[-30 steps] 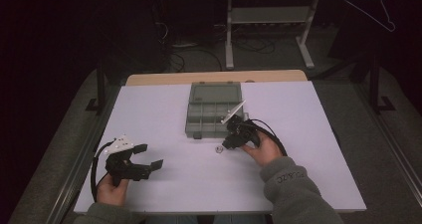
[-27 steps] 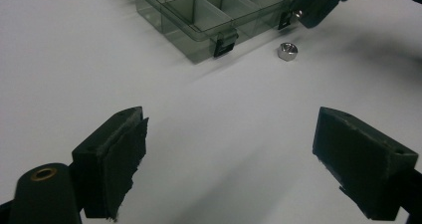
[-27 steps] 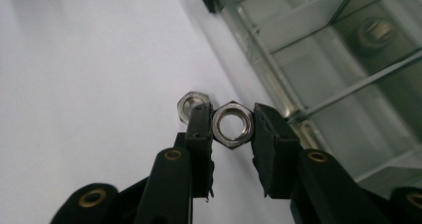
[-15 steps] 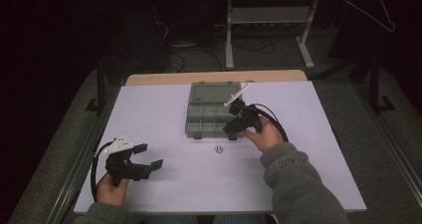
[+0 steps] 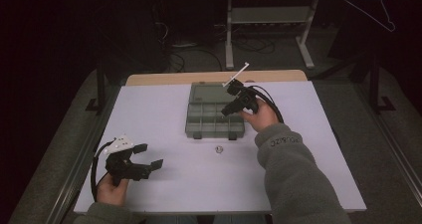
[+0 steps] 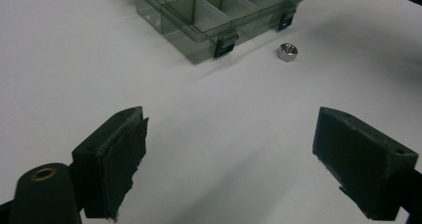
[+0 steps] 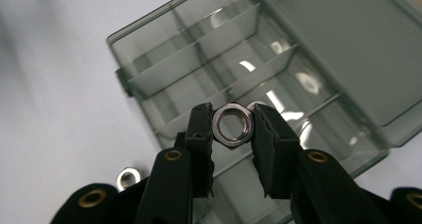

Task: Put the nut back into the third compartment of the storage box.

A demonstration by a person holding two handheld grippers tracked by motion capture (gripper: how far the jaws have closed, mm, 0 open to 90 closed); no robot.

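A steel nut (image 7: pixel 233 124) is clamped between the jaws of the right claw (image 7: pixel 233 127), gripped by two opposite flats with its hole left facing the camera, so its axis is seen to run along the claw rather than across it. Directly behind the nut, the open grey box (image 7: pixel 234 84) is seen with its partitioned compartments; the held nut is poised over the middle row, apart from the dividers, and which compartment lies under it cannot be told for certain. The lid (image 7: pixel 348 50) lies flat at about two o'clock from the nut. In the high view the right claw (image 5: pixel 234 104) hangs above the box (image 5: pixel 215 114), well clear of its rim, so the coming move is judged to be a short drop straight down and a release.

A second nut (image 5: pixel 218 149) is left on the white counter (image 5: pixel 169 109), just beside the box's front edge at six o'clock from it. The left claw (image 5: pixel 144 157) is held wide open and empty near the counter's front left corner; from it that loose nut (image 6: pixel 287 52) lies at about one o'clock, well apart. The right hand is judged nearer to both nuts
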